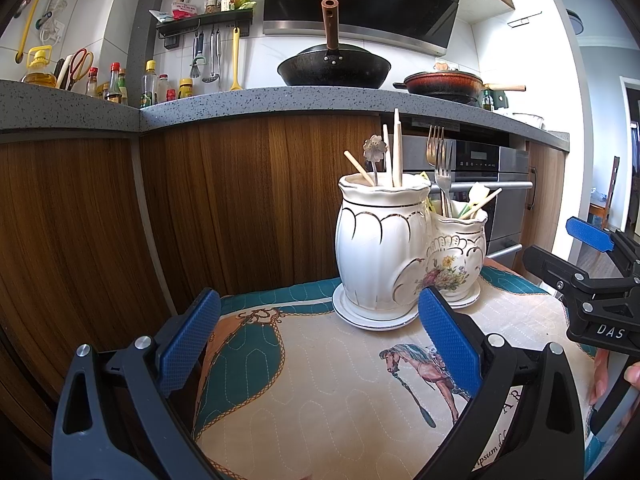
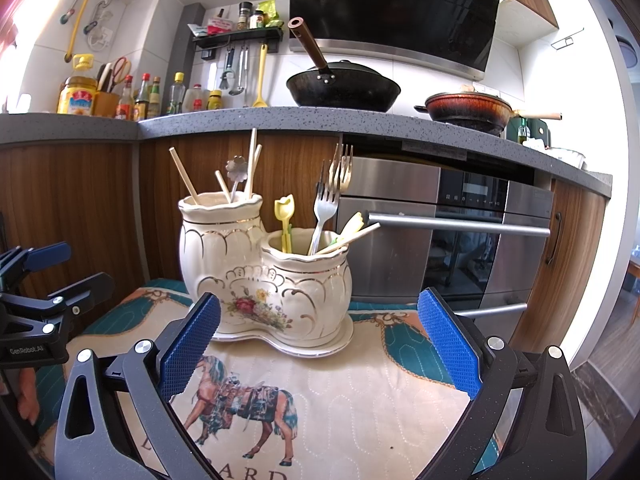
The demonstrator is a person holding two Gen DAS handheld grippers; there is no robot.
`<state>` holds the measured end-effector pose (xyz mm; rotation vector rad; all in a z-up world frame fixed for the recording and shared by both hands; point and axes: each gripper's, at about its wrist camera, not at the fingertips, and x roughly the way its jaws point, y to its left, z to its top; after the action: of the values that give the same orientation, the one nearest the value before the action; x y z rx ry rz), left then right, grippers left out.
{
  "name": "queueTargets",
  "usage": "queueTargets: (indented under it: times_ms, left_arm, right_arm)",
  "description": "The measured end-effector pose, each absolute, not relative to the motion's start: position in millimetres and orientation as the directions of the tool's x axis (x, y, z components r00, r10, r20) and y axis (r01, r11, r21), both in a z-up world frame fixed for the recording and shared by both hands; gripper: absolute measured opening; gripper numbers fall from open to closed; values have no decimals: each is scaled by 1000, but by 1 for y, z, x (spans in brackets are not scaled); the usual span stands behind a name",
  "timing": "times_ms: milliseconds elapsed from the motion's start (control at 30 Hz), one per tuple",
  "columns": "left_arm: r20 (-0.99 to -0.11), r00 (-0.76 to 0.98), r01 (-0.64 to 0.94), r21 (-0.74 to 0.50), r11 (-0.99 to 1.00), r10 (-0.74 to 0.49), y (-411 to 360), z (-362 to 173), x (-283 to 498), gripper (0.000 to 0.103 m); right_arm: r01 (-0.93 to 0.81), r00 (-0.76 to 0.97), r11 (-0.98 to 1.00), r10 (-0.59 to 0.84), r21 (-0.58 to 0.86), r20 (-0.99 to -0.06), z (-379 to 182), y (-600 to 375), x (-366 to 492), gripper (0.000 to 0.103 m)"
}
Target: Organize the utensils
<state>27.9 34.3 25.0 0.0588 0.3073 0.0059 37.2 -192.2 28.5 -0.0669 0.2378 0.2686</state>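
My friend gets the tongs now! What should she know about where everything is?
Left tongs: open, holding nothing, low over the horse-print cloth.
Right tongs: open, holding nothing, facing the holder.
The double ceramic utensil holder stands on its saucer on the cloth. Tall pot: chopsticks and a flower-topped piece. Short pot: forks, yellow tulip-topped picks and one chopstick lying tilted over the rim.
Done: no loose utensils on the cloth in view.
Left: maybe move that tilted chopstick to the tall pot with the others.
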Motion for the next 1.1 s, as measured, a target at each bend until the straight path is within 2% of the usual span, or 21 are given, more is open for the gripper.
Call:
queueTargets:
  times_ms: [600, 767, 900, 1000, 1100]
  left_arm:
    - [-315, 949, -11, 52, 999, 26, 34, 20, 31, 98]
    - [-319, 945, -50, 52, 997, 64, 38, 21, 32, 98]
    - [-326, 942, -72, 55, 996, 86, 39, 21, 32, 98]
    - [-388, 915, -85, 84, 993, 111, 36, 17, 44, 98]
    - [-519, 847, -77, 93, 993, 114, 38, 6, 70, 98]
  right_arm:
    - [-267, 938, 963, 251, -34, -240, 29, -193, 37, 98]
    - [-218, 931, 975, 197, -35, -307, 23, -192, 41, 98]
    - [-255, 925, 966, 229, -45, -303, 20, -189, 30, 98]
    - [-295, 903, 953, 253, -72, -348, 17, -180, 30, 98]
    - [-307, 846, 947, 225, -96, -484, 7, -168, 52, 98]
